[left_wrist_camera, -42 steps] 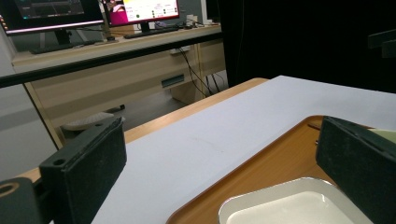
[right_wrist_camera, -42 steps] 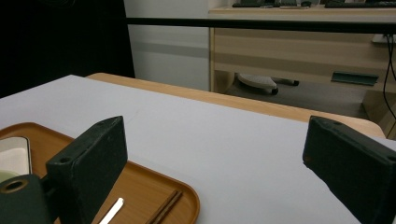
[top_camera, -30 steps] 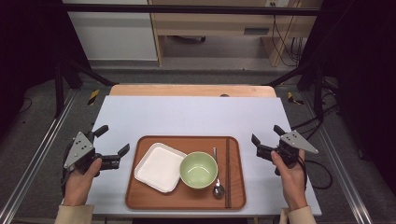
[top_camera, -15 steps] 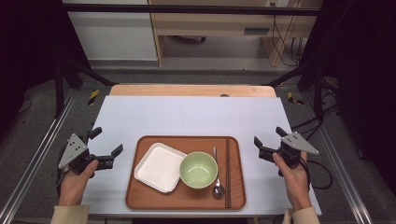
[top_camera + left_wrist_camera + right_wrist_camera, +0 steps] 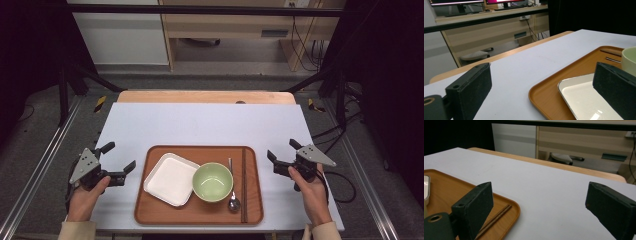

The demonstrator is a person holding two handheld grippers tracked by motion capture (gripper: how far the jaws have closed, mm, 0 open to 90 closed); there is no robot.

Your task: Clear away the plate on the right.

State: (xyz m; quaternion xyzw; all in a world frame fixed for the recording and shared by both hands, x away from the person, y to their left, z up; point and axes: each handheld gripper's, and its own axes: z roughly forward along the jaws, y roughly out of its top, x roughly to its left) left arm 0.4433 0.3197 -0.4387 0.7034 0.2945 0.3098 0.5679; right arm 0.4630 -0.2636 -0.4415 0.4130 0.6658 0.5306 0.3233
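White table point(image 5: 200, 125), wooden desk point(image 5: 235, 27) behind

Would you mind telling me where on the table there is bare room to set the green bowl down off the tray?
The widest free patch is the white tabletop between the tray's far rim and the wooden back edge. Narrower bare strips lie beside the tray, one by the left gripper, one by the right gripper. The tray itself is crowded: square plate, green bowl, spoon, chopsticks.
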